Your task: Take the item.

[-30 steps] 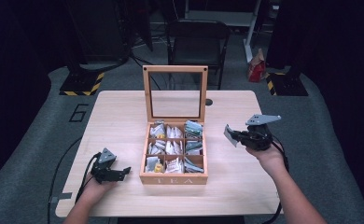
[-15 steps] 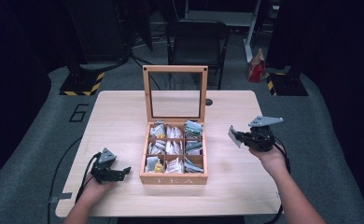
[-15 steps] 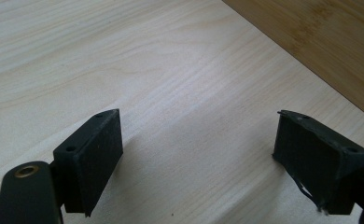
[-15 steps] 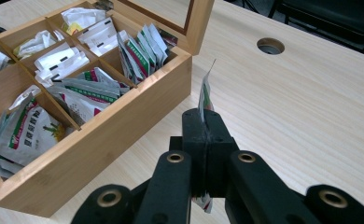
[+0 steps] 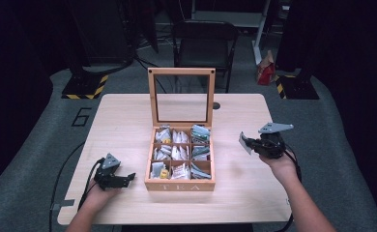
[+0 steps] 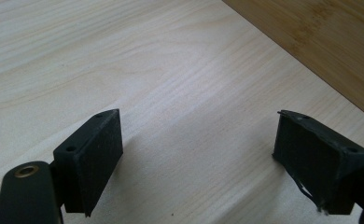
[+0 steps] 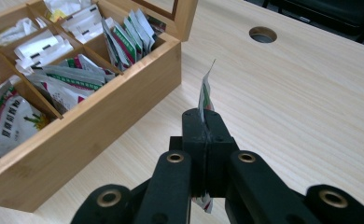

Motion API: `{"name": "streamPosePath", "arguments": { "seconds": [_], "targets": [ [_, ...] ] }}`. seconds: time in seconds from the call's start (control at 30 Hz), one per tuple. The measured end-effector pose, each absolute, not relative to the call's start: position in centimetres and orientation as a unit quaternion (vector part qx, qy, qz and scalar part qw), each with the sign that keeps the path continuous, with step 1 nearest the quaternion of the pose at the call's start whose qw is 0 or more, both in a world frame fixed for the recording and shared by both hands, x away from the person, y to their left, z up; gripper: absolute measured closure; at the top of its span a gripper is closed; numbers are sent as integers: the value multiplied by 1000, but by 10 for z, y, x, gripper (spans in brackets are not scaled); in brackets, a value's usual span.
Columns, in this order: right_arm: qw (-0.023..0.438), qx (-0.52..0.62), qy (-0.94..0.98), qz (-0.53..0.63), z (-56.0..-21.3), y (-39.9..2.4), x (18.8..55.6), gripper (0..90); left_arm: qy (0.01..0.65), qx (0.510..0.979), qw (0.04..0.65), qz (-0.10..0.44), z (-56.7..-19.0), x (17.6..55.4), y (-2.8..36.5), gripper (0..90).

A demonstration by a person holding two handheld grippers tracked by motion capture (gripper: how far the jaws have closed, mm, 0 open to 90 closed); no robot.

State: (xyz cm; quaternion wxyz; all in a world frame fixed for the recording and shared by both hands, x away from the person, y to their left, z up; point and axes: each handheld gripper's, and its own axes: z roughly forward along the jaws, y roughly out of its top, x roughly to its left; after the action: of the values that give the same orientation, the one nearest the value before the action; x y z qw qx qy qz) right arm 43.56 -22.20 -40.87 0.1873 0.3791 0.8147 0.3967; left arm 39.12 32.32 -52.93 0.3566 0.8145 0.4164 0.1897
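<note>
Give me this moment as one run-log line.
right hand-held gripper: shut on tea packet, right of tea box | left hand-held gripper: open, nothing between jaws, on table | box lid: up

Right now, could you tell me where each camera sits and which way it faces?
High view: above the person's side, looking forward and down at the table, open tea box, both forearms.
Left gripper view: on the left gripper, jaws apart over bare table beside the box wall.
Right gripper view: on the right gripper, clamping a tea packet beside the box.
Shared: box and table.
</note>
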Motion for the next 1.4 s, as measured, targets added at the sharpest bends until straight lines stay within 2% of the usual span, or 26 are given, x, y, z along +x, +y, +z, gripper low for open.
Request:
{"name": "streamPosePath", "arguments": {
  "seconds": [1.4],
  "targets": [
    [187, 414, 810, 372, -465, -223, 429, 894, 418, 813, 358, 190, -530, 391, 323, 151]
  ]
}}
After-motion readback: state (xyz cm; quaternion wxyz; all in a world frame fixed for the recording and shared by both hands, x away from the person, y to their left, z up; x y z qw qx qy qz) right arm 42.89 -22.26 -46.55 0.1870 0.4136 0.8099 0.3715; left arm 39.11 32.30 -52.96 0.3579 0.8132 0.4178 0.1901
